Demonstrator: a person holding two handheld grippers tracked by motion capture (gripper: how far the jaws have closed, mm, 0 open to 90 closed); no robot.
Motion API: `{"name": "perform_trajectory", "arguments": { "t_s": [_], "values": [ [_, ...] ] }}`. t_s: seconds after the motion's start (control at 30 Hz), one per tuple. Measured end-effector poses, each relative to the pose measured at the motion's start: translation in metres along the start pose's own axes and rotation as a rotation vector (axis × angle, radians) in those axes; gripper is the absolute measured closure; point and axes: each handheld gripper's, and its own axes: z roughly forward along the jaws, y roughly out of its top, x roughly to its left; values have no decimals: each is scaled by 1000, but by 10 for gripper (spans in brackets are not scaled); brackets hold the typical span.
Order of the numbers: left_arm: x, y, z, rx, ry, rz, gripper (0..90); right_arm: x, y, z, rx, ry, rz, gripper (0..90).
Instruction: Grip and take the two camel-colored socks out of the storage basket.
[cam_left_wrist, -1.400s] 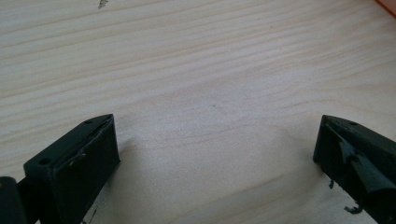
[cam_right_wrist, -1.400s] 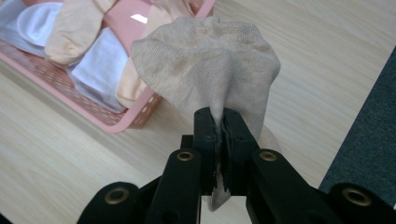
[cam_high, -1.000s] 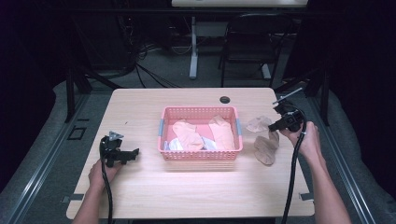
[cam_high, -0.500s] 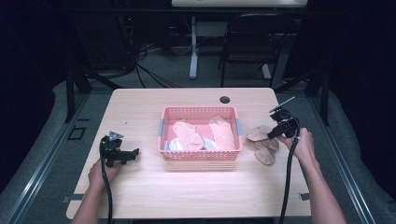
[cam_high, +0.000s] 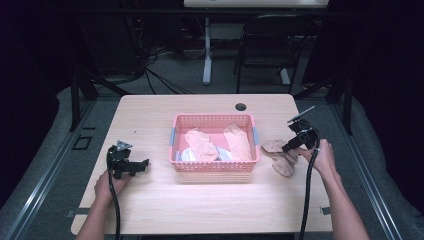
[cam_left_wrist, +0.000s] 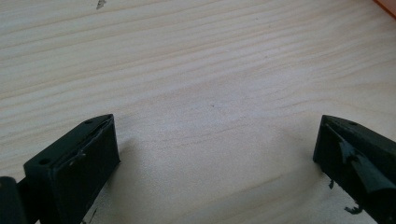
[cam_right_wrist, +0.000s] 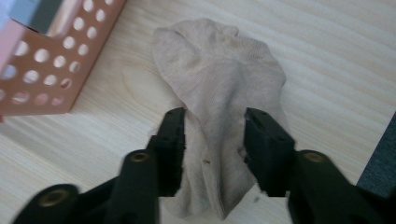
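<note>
The right gripper (cam_right_wrist: 214, 149) is reaching down onto a beige sock (cam_right_wrist: 219, 93) that is lying crumpled on the wooden table (cam_high: 150, 115), just to the right of the pink perforated basket (cam_high: 214, 120). In the right gripper view its two black jaws are sitting on either side of a raised fold of the sock, partly apart with the cloth between them — whether they are already pressing it I cannot tell. In the high view the same gripper (cam_high: 291, 145) is sitting over the sock (cam_high: 280, 159), close beside the basket's right wall, with a second bit of beige cloth lying next to it.

The left gripper (cam_left_wrist: 215, 149) is resting low over bare tabletop, its jaws wide apart with nothing between them. In the high view it (cam_high: 140, 164) is lying near the table's left side, well apart from the basket — inside which more pale pink socks (cam_high: 220, 145) are lying heaped.
</note>
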Motion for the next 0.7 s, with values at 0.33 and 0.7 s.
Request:
{"name": "perform_trajectory", "arguments": {
  "t_s": [0.33,0.7],
  "values": [
    [0,0,0,-1,0,-1,0,9,-9,-23,-45,18,-8,144],
    [0,0,0,0,0,-1,0,-9,-30,-24,-13,18,34,91]
  ]
}}
